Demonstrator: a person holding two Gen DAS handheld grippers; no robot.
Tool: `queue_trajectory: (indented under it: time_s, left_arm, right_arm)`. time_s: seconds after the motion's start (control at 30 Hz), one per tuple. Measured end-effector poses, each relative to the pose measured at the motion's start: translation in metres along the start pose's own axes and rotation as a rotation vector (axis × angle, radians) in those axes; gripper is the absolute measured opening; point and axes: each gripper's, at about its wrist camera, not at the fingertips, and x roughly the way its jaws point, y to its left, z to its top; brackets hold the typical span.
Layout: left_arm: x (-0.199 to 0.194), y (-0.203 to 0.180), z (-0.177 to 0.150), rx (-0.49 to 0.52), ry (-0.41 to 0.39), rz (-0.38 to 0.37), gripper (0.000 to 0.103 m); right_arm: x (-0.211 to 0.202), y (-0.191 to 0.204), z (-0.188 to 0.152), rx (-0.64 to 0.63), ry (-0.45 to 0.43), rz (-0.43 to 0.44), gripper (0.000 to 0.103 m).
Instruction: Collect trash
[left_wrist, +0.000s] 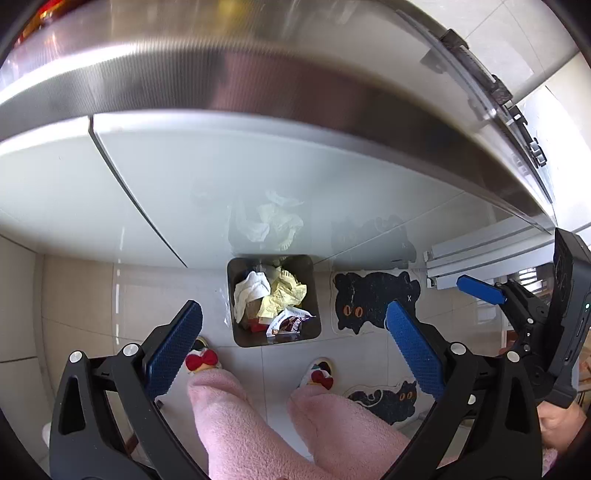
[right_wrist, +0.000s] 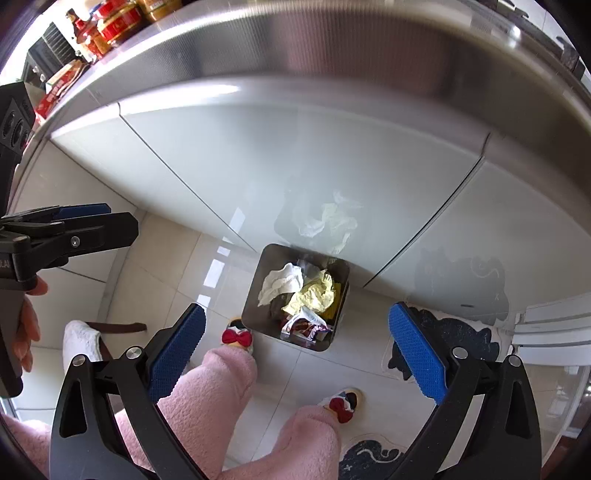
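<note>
Looking straight down from above the floor, both wrist views centre on the trash bin, a small square metal container standing on pale tiles right against the white cabinet fronts, with crumpled white and yellow paper and a torn snack wrapper already inside. The left hand-held gripper has its blue-padded jaws spread wide with nothing between them, and the bin lies directly ahead of it and below, framed in the gap. The right hand-held gripper is likewise wide open and carries nothing; from it the bin also sits ahead and below, a little toward the cabinets. Neither seems clearly nearer, though the left one is more squarely lined up. The bin's mouth faces upward, so any drop would go straight down. Judging from this, the collecting step looks largely done. Above runs the brushed steel edge of the surface, with red jars and tins at its far left. On the floor near the bin lie black cat-shaped mats, and the person's pink fleece legs and bow slippers stand just beside it
</note>
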Motion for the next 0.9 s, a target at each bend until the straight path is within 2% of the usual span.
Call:
queue_trajectory:
  time_s: [0.13,0.33,0.43,0.57,0.8,0.9]
  left_arm:
    - [-0.052,-0.023,0.013,0.073,-0.077,0.037,0.095]
    - [-0.127,-0.043,0.030,0.084,-0.209,0.049,0.095]
    - [-0.155,-0.051,0.037,0.082,-0.264,0.069,0.095]
    - [-0.188,-0.058,0.043,0.086,-0.322,0.091,0.095]
    - [-0.209,-0.067,0.049,0.105,-0.388,0.143,0.095]
    - [-0.209,-0.068,0.052,0.102,-0.387,0.150,0.095]
  right_arm:
    - [-0.055,0.001,0.012,0.020,-0.052,-0.008,0.100]
    - [-0.135,-0.001,0.032,0.090,-0.210,-0.017,0.100]
    - [-0.161,0.000,0.042,0.109,-0.260,-0.038,0.100]
    - [-0.186,0.004,0.053,0.124,-0.283,-0.088,0.100]
    - [-0.213,0.016,0.063,0.101,-0.327,-0.137,0.100]
    - [-0.216,0.021,0.067,0.098,-0.337,-0.150,0.100]
